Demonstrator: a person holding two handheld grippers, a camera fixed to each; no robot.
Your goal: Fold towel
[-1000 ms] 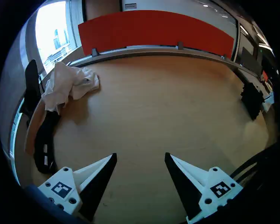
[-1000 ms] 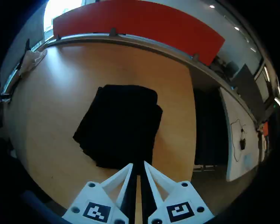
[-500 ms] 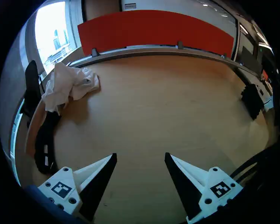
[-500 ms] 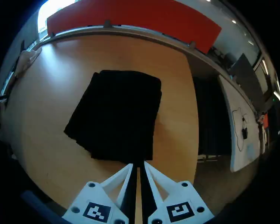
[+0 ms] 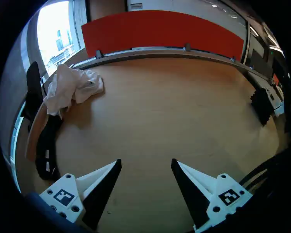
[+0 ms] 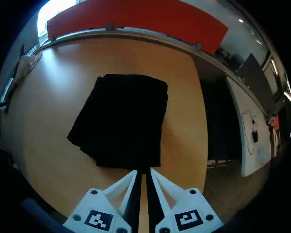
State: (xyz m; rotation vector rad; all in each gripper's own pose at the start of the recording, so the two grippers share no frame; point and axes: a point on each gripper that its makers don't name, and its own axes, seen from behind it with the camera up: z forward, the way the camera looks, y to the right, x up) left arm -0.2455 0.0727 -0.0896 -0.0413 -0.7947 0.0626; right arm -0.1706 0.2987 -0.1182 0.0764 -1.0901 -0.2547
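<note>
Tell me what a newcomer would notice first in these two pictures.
The folded black towel lies flat mid-table in the right gripper view, its near edge at the tips of the right hand-held gripper, whose fingers are almost together. Behind the wooden table runs a bright red panel. In the left gripper view, a crumpled white cloth sits at the far left corner, beyond the open left hand-held gripper.

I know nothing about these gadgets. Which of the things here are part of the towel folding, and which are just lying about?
Part of the job:
- black towel, lying folded on the table
- right gripper, fingers closed at the towel's near edge
- left gripper, open above bare wood

Just lying about:
- crumpled white cloth near the table's far corner
- red divider panel behind the table
</note>
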